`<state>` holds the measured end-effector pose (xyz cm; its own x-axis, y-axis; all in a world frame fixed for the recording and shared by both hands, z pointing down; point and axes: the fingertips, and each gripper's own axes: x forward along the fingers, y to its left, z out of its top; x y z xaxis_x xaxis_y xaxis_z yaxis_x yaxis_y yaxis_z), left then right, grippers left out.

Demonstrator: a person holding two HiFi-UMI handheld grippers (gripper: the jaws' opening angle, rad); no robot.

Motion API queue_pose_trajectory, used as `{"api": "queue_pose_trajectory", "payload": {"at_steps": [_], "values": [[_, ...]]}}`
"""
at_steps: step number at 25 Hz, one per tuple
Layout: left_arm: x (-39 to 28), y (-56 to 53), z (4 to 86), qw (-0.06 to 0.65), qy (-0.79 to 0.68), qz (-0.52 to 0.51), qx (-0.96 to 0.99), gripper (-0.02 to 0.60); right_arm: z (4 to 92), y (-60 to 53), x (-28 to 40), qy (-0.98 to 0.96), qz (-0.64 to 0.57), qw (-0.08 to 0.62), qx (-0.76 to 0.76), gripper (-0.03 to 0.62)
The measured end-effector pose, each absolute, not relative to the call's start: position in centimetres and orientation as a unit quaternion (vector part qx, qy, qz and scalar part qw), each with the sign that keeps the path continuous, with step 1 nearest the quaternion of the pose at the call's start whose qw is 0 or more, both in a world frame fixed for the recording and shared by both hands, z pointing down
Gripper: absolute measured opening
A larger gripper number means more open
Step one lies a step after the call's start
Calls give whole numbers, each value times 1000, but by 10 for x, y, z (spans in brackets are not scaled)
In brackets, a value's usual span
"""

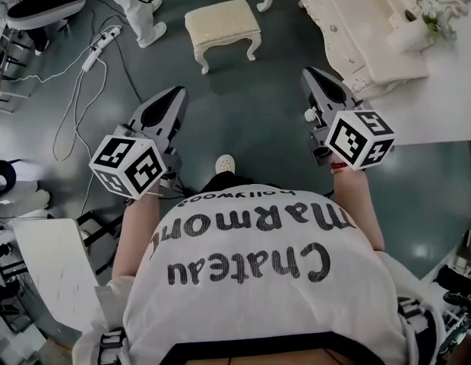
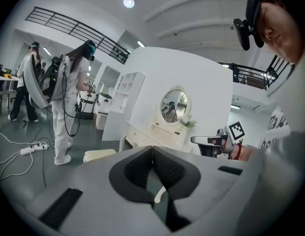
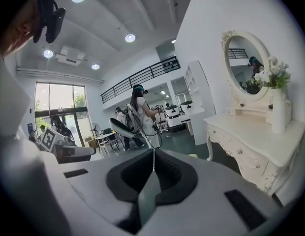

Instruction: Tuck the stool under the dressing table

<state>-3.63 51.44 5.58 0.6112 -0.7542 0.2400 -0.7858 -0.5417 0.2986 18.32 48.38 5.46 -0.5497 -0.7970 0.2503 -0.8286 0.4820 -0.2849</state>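
Stool (image 1: 222, 27): one, cream, cushioned, with curved legs. It stands free on the dark floor (image 1: 243, 120), out in the open and not yet under anything. Dressing table (image 1: 357, 29): one, white and carved, off to the stool's right in the head view, with its nearest leg near the stool's right end. Its counter carries one vase of flowers (image 3: 276, 107) below one oval mirror (image 3: 245, 65). Left gripper (image 1: 177, 93): one, jaws closed together with nothing between them. Right gripper (image 1: 311, 74): one, jaws likewise pressed together and empty. Governing relation: the stool lies ahead of both pairs of jaws and well apart from them, between their two lines but closer to the left gripper's. Its long axis runs across the view, toward the table. Judgement: the approach is unfinished, and the push will likely go rightward, toward the table. Also: one power strip (image 1: 101, 42) on the floor, at left.
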Motion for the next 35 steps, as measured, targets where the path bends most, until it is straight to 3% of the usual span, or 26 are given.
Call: {"api": "queue_pose_trajectory", "payload": {"at_steps": [10,21,35], "values": [[-63,412,56,193,-407,49,892,23,62,394,137,-854,201,44,478,26],[-105,372,65,207,-412,48,886,22,74,350,91,-856,216,54,466,26],[-113,340,99,249,-443,41,860,23,104,302,86,-860,243,86,441,26]]}}
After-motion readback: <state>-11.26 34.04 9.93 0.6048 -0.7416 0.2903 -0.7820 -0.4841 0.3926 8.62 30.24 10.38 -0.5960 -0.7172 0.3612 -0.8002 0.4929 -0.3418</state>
